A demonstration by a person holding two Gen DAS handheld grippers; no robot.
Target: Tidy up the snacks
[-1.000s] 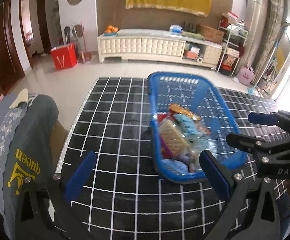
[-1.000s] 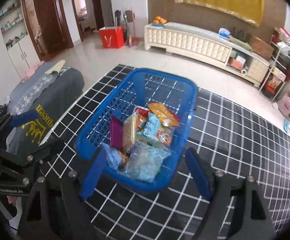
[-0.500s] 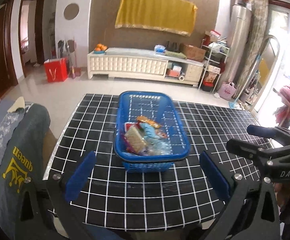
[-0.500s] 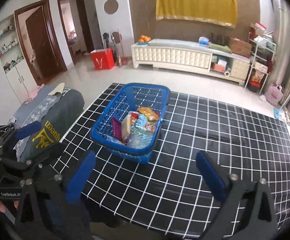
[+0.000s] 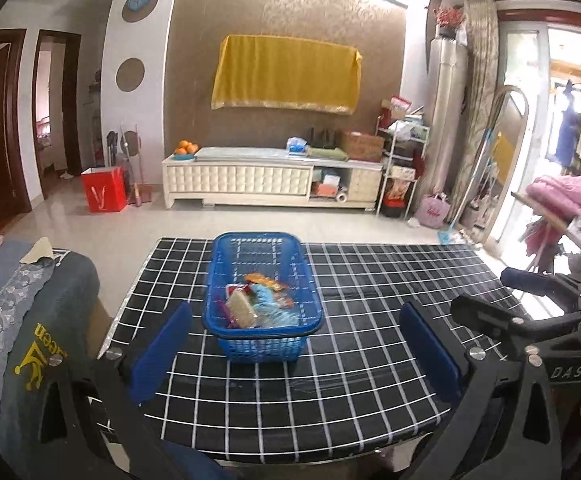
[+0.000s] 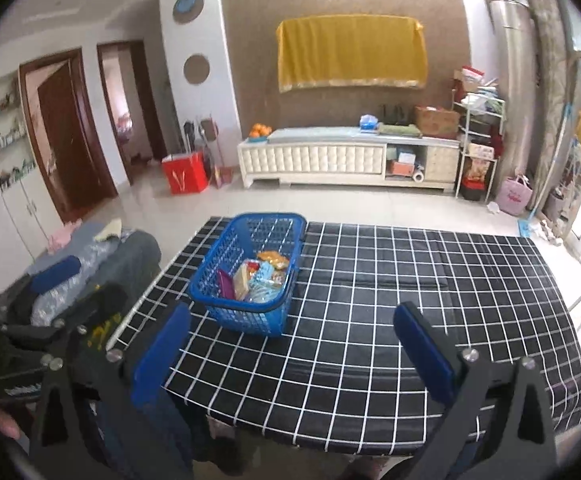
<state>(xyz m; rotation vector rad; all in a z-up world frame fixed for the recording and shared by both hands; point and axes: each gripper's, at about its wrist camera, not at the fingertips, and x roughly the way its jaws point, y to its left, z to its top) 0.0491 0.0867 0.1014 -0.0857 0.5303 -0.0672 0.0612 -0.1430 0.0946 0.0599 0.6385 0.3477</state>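
At the far left a dark grey cloth (image 5: pixel 46 332) hangs beside the table, and it carries yellow print that reads "queen" with a crown drawing. The left gripper (image 5: pixel 294 354) has its blue jaws wide apart and nothing is between them. Beyond it, on the black tablecloth with white grid lines (image 5: pixel 370 320), stands the blue plastic basket (image 5: pixel 262 344), and the snack packets (image 5: pixel 256 306) lie inside it; their labels are too blurred to read. At the right, the right gripper (image 6: pixel 290 354) is also fully spread and empty, and its body shows white letters "DAS" (image 5: pixel 566 372).
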